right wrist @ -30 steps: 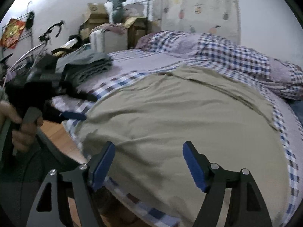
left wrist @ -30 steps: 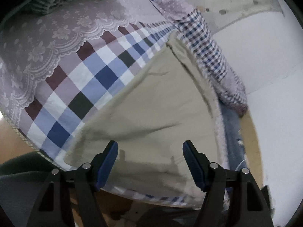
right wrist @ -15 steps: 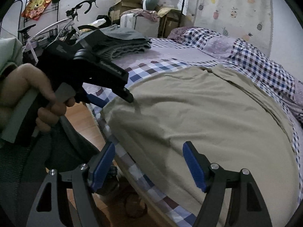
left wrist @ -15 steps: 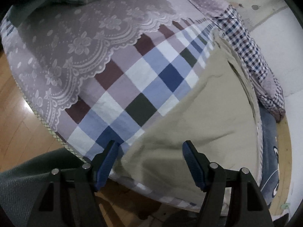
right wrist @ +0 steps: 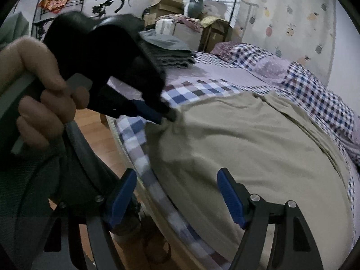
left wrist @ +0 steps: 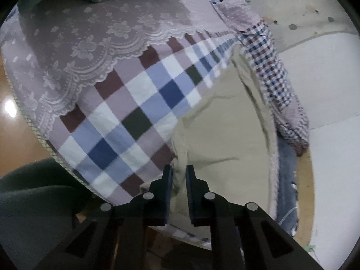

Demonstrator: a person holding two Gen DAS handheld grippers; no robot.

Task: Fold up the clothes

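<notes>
meanwhile, left gripper [left wrist: 179, 173] pinches the khaki garment [left wrist: 225, 135] corner; right gripper [right wrist: 175, 193] hovers agape over its near edge.

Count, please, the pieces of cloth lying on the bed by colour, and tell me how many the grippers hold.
Khaki: 1, the khaki garment, spread flat.
Grey: 1, the grey folded pile; how many pieces it holds cannot be told.
Checked: 1, the checked quilt, bunched at the far side.
Total: 3.
Held: 1, the khaki garment, pinched at its corner by the left gripper; the right gripper is open.
</notes>
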